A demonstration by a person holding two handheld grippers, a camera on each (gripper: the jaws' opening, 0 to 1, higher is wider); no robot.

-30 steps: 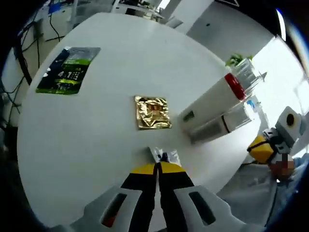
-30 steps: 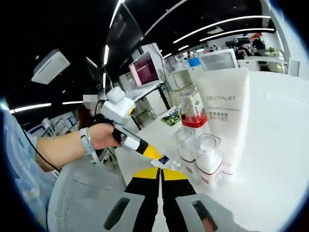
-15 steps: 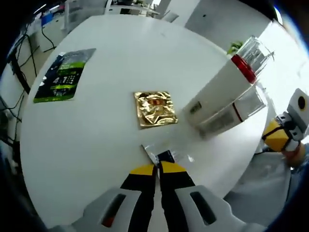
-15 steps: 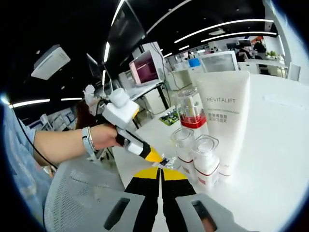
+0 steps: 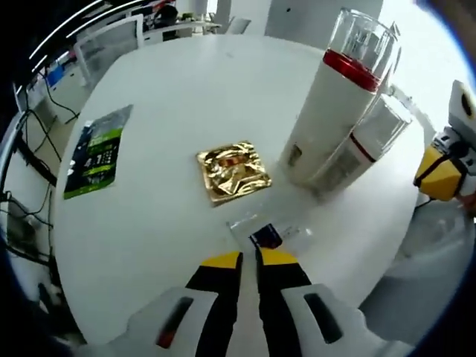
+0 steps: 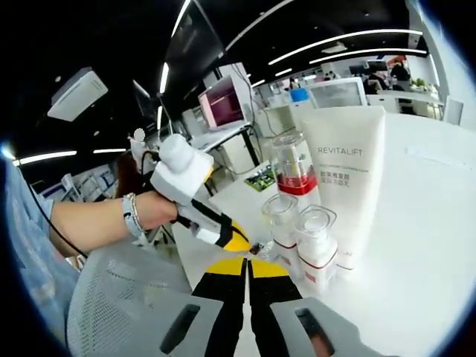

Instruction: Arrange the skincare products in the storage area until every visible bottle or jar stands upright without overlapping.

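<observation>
A tall white bottle [image 5: 327, 119] with a red band and clear cap stands on the round white table [image 5: 186, 82], with a smaller clear-capped bottle [image 5: 368, 141] beside it. In the right gripper view that tall bottle [image 6: 295, 167], two small clear-capped bottles [image 6: 316, 242] and a white REVITALIFT tube [image 6: 349, 178] stand upright together. A small clear sachet [image 5: 269, 232] lies flat just ahead of my left gripper [image 5: 249, 258], whose jaws stand slightly apart. My right gripper [image 6: 248, 262] is shut with nothing in it, near the table edge.
A gold foil sachet [image 5: 232, 171] lies mid-table and a green sachet [image 5: 97, 152] at the far left. A person's hand holds the left gripper [image 6: 236, 239] at the sachet. Desks and monitors [image 6: 223, 104] stand behind.
The left gripper's jaws have parted a little and the clear sachet now lies on the table ahead of them. The left view has tilted, so the bottles look more upright.
</observation>
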